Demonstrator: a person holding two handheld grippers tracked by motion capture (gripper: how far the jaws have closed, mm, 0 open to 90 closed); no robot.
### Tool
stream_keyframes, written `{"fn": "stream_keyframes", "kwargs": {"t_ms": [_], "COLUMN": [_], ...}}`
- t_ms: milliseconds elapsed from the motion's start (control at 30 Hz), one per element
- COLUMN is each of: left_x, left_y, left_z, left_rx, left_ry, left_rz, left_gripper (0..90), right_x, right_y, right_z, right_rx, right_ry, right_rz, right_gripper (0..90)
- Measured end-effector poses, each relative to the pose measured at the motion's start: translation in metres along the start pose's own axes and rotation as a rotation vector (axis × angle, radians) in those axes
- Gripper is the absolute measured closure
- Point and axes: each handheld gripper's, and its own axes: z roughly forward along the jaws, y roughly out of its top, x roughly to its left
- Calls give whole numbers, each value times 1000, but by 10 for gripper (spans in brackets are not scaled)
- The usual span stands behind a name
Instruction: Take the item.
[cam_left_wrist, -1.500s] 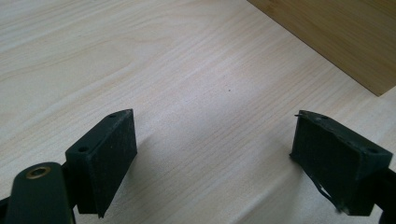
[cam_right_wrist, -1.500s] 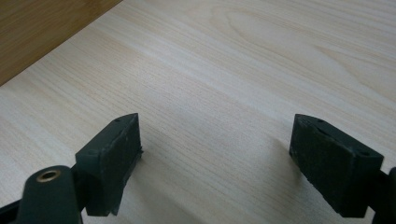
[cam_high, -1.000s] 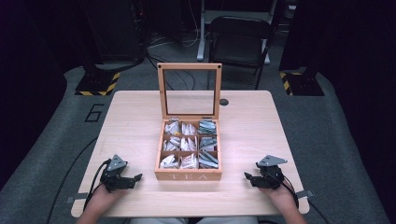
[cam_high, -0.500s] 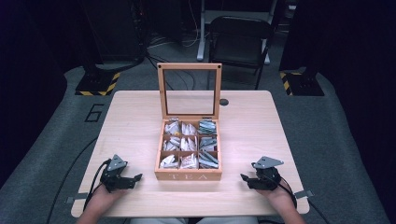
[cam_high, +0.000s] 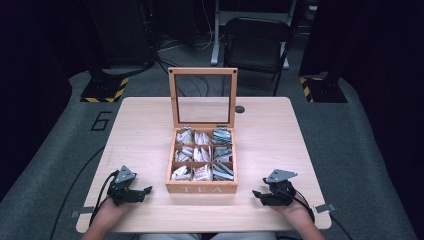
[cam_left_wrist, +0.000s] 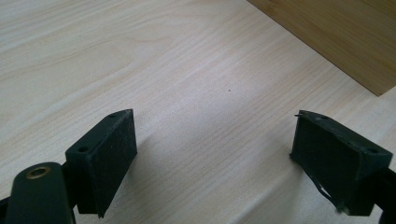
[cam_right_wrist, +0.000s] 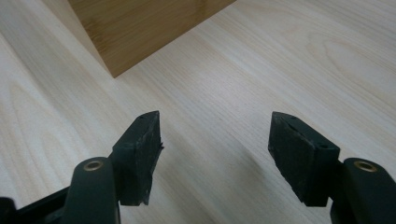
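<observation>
— Where are my tools right now?

— I have the left gripper (cam_high: 146, 190) and the right gripper (cam_high: 256, 193) low over the wooden table (cam_high: 140, 130), one on each side of the tea box (cam_high: 202, 188). In both gripper views the jaws stand wide apart with nothing between them, just bare wood grain.

— And the box?

— It sits at mid-table between my grippers, glass lid (cam_high: 202, 97) upright, its nine compartments full of tea bags (cam_high: 195, 152). A corner of its side wall shows just ahead of each gripper.

— How do I handle it well?

— I judge I should lift above the rim first, come down over one compartment, and pinch a single bag by its top edge without nudging the lid.
</observation>
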Motion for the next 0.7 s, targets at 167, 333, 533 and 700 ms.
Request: {"fn": "stream_keyframes", "kwargs": {"t_ms": [167,333,533,700], "left_x": [0,0,0,0], "left_y": [0,0,0,0], "left_z": [0,0,0,0], "left_rx": [0,0,0,0], "left_ry": [1,1,1,1], "left_rz": [0,0,0,0], "left_gripper": [138,138,138,138], "right_x": [2,7,12,18], "right_y": [5,12,18,26], "right_z": [0,-1,-3,-7], "right_rx": [-5,-16,-7,-12], "right_ry": [31,64,63,57], "right_rz": [4,8,-45,-82], "right_gripper": [403,429,445,450]}}
